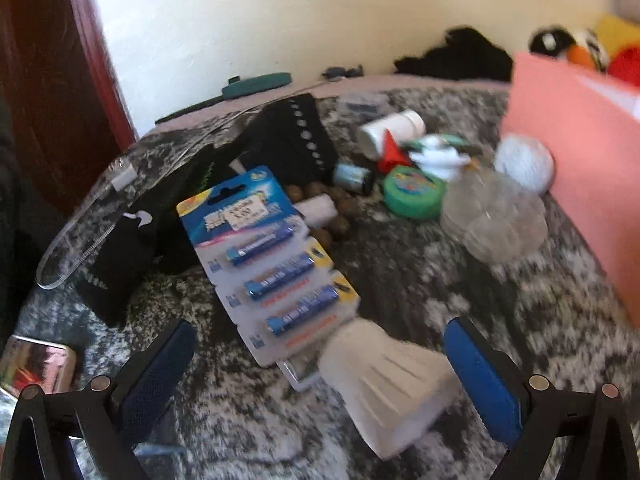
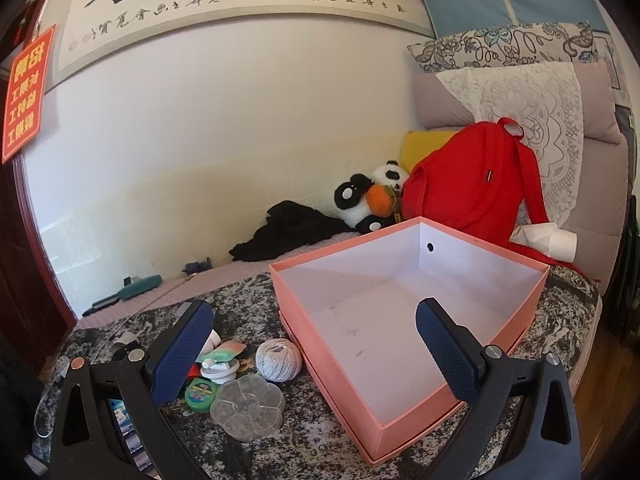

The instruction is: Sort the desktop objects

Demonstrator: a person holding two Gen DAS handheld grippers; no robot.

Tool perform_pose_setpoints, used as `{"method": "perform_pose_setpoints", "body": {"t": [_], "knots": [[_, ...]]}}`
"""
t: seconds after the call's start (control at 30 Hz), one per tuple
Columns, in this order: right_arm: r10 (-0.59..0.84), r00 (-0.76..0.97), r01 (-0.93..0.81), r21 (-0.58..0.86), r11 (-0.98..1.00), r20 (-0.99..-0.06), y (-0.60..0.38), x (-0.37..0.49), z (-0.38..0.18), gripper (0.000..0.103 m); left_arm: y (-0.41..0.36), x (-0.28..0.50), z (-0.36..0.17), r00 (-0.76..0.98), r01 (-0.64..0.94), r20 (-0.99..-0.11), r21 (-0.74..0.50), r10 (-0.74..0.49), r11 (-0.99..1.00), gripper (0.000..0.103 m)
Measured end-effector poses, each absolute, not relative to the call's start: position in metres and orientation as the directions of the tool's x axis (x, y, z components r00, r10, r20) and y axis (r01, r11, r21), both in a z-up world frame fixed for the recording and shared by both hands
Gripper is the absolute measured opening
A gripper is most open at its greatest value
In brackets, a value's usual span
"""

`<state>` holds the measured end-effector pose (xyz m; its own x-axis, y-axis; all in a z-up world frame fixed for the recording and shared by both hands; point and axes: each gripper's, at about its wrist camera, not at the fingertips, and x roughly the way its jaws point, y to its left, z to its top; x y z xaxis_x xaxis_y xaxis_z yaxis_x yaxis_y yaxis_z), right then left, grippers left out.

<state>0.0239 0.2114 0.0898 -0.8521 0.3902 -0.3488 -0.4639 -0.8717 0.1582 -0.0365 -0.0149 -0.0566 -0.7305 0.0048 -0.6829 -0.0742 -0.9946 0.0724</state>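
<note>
Left gripper (image 1: 320, 364): I see its 2 blue-padded fingers (image 1: 482, 380) spread wide apart, holding nothing; a white ribbed object (image 1: 384, 384) lies on the tabletop (image 1: 460, 292) between them, and I cannot tell whether either finger touches it.
Right gripper (image 2: 316, 352): fingers (image 2: 448, 344) wide apart and empty, poised over the near part of the pink box (image 2: 352, 364).
Pink box: open, white inside, nothing in it that I can see; it stands on the right part of the marbled tabletop.
Battery pack (image 1: 264, 256): blue card with 3 batteries, lying just ahead of the left fingers, its far end resting on a black pouch (image 1: 132, 240).
Loose pile: green tape (image 1: 412, 196), clear flower-shaped case (image 2: 248, 406) and twine ball (image 2: 279, 360) sit close together left of the box.
Behind: red backpack (image 2: 468, 188) and plush panda (image 2: 368, 196) near the wall.
</note>
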Motion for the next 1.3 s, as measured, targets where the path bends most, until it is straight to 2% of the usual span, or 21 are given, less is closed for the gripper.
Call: {"method": "perform_pose_setpoints", "body": {"t": [0.13,0.3,0.4,0.63,0.9,1.03,1.17,1.3], "knots": [[0.377,-0.855,-0.455,0.169,-0.874,-0.356,0.213,0.025,0.087,0.103,-0.039,-0.055,-0.079,-0.699,0.006,-0.715,-0.009,0.003,-1.000,0.103],[0.364,-0.864,-0.443,0.182,-0.878,-0.347,0.213,0.027,0.090,0.103,-0.070,-0.053,-0.105,-0.740,-0.044,-0.639,-0.270,0.213,-0.962,0.103],[0.358,-0.868,-0.440,0.203,-0.875,-0.343,0.216,0.028,0.090,0.103,-0.080,-0.059,-0.113,-0.719,-0.055,-0.635,-0.355,0.284,-0.933,0.103],[0.330,-0.867,-0.433,0.237,-0.870,-0.373,0.218,0.024,0.083,0.103,-0.076,-0.054,-0.115,-0.737,-0.055,-0.610,-0.374,0.291,-0.926,0.103],[0.322,-0.881,-0.405,0.201,-0.892,-0.345,0.202,0.027,0.085,0.103,-0.082,-0.057,-0.114,-0.731,-0.071,-0.605,-0.393,0.316,-0.917,0.103],[0.314,-0.886,-0.394,0.193,-0.899,-0.342,0.197,0.025,0.084,0.103,-0.089,-0.061,-0.111,-0.690,-0.126,-0.619,-0.407,0.374,-0.905,0.103],[0.312,-0.886,-0.394,0.205,-0.896,-0.342,0.198,0.024,0.083,0.103,-0.079,-0.070,-0.105,-0.636,-0.158,-0.687,-0.331,0.352,-0.930,0.103],[0.304,-0.885,-0.392,0.211,-0.895,-0.354,0.197,0.020,0.081,0.103,-0.089,-0.064,-0.111,-0.646,-0.158,-0.649,-0.400,0.401,-0.903,0.103]]}}
